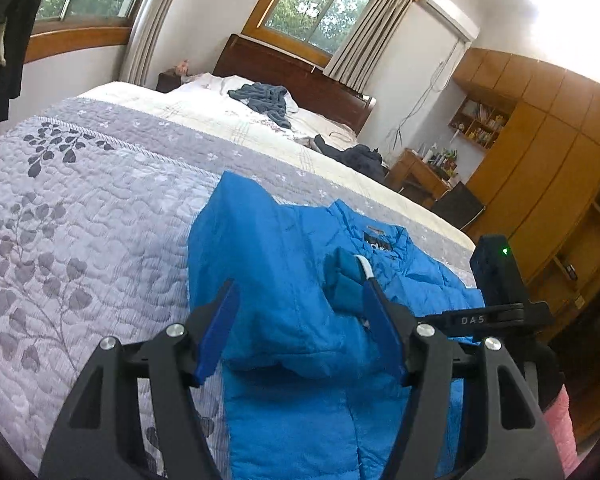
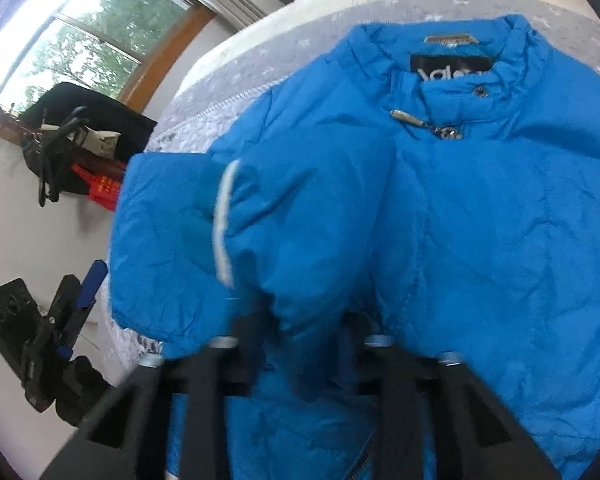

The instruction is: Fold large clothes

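Lying on my bed's quilt (image 1: pixel 80 220): one blue jacket (image 1: pixel 300 280), front up, sleeve (image 2: pixel 172 240) folded across its chest; my left gripper (image 1: pixel 300 320) spread wide over it, my right gripper's (image 2: pixel 300 344) fingertips buried in fabric, grip undeterminable.

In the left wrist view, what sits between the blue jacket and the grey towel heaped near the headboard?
Only bedding: the grey leaf-print quilt, then the cream sheet. Nothing else lies between the blue jacket and the grey towel in the left wrist view.
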`<action>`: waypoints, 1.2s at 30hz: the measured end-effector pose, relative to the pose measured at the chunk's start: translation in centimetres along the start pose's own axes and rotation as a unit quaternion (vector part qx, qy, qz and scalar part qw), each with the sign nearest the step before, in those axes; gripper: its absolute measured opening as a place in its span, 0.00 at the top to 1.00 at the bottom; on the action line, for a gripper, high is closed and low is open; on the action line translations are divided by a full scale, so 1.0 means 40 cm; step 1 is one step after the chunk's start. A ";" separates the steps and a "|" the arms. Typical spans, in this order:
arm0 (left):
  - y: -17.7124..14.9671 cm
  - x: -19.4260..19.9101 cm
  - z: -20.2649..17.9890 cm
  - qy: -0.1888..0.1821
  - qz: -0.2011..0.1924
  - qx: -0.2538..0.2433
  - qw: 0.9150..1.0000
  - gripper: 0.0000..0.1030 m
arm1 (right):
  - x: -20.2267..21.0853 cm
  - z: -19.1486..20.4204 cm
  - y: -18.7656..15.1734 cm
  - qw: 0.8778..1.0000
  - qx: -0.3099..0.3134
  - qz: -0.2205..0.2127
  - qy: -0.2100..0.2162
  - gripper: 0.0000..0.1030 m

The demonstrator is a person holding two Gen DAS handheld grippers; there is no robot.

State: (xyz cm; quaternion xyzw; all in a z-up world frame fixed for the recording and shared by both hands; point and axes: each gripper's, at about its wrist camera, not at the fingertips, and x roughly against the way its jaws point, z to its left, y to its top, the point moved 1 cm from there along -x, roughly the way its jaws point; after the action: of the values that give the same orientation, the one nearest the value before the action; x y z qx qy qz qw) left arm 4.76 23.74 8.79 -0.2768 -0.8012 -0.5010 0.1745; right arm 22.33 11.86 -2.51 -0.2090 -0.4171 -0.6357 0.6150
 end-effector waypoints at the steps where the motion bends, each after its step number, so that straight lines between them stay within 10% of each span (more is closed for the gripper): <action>1: 0.008 0.006 0.001 0.000 0.000 -0.001 1.000 0.39 | 0.023 -0.001 -0.004 1.000 0.004 -0.009 -0.002 0.84; 9: 0.018 -0.054 -0.088 -0.033 0.040 -0.033 0.998 0.39 | 0.237 -0.108 -0.032 0.995 -0.016 -0.083 -0.048 0.84; 20: -0.047 -0.281 -0.084 -0.018 0.130 -0.020 0.991 0.42 | 0.165 -0.250 -0.041 0.995 -0.072 -0.059 -0.034 0.76; 29: -0.019 -0.210 -0.097 -0.003 0.097 -0.033 0.995 0.37 | 0.254 -0.100 -0.037 0.981 0.024 -0.118 -0.151 0.55; 36: -0.042 -0.239 -0.084 0.013 0.113 -0.033 0.993 0.36 | 0.109 0.031 0.011 0.958 0.122 -0.077 -0.246 0.26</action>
State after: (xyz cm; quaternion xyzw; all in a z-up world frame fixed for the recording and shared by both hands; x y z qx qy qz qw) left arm 11.24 17.57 3.76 -0.3644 -0.7456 -0.5079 0.2311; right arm 21.76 10.24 1.71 -0.2497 -0.6448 -0.5546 0.4629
